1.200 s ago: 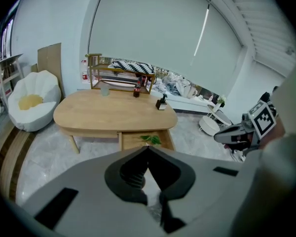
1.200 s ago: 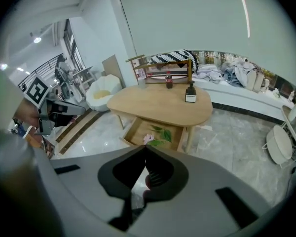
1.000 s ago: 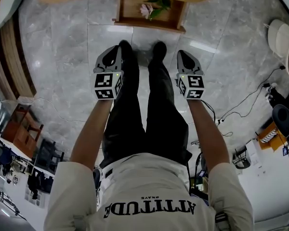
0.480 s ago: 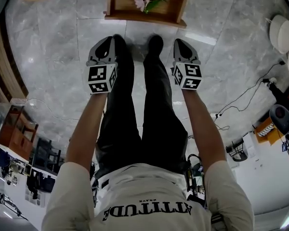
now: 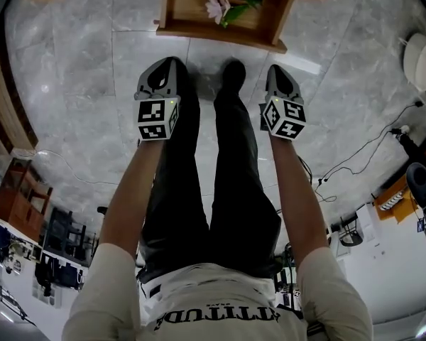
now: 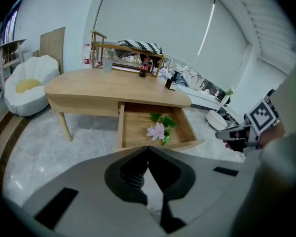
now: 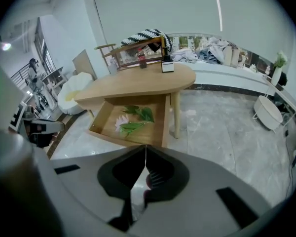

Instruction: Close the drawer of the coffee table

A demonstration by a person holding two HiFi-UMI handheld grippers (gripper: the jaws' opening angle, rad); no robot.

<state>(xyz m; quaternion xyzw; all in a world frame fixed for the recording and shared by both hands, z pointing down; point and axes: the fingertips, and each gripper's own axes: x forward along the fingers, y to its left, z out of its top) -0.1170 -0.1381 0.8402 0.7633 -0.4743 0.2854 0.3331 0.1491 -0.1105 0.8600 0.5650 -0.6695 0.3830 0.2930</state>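
The wooden coffee table point(image 6: 113, 90) point(image 7: 138, 85) stands ahead with its drawer point(image 5: 220, 30) point(image 6: 155, 142) point(image 7: 130, 132) pulled out. A pink flower with green leaves point(image 5: 224, 7) point(image 6: 158, 130) point(image 7: 128, 122) lies inside the drawer. My left gripper point(image 5: 163, 73) point(image 6: 148, 149) is shut and empty, held a little short of the drawer's front, left of the person's legs. On the other side of the legs my right gripper point(image 5: 278, 77) point(image 7: 145, 149) is also shut with nothing in it. Both point down toward the drawer front.
The person's dark trouser legs and shoes point(image 5: 231, 73) stand between the grippers on the marble floor point(image 5: 78, 55). A white beanbag point(image 6: 27, 80) sits left of the table. Bottles and a cup point(image 6: 145, 68) stand on the tabletop. Cables point(image 5: 362, 151) run across the floor at right.
Both grippers have sunk lower, and the open drawer with the flower shows larger and closer at the top of the head view.
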